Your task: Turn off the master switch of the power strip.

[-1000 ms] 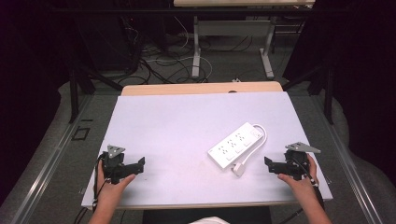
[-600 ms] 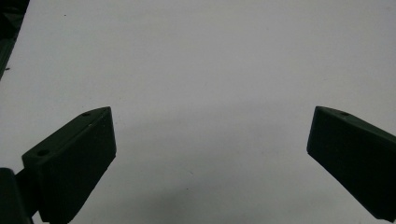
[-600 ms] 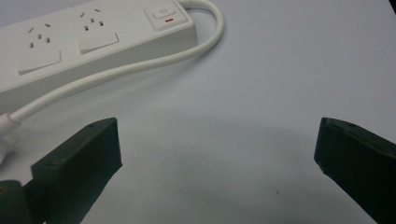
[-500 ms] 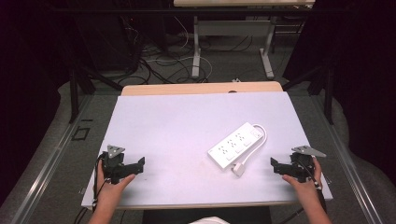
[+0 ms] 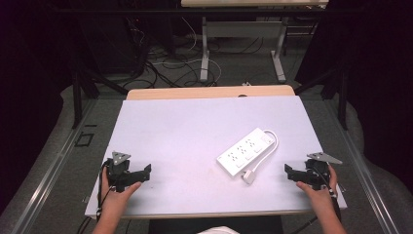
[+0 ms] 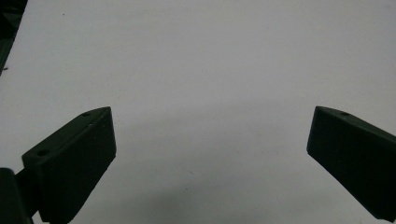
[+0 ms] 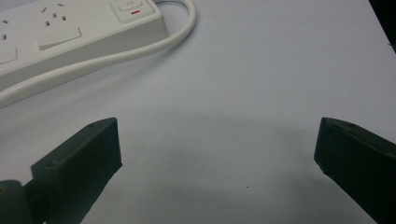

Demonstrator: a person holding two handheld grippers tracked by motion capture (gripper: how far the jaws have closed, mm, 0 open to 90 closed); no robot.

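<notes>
With both jaws spread wide and nothing held, the right tool (image 5: 291,173) is judged poised for reaching toward the power strip (image 5: 245,151).

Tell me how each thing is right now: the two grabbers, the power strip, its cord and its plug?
left gripper: open, holding nothing, low over the table.
right gripper: open, holding nothing, near the power strip.
power strip: lying flat, sockets up, nothing plugged in.
cord: looped around the strip's end and running along its side.
plug: lying loose on the table, unplugged.
</notes>
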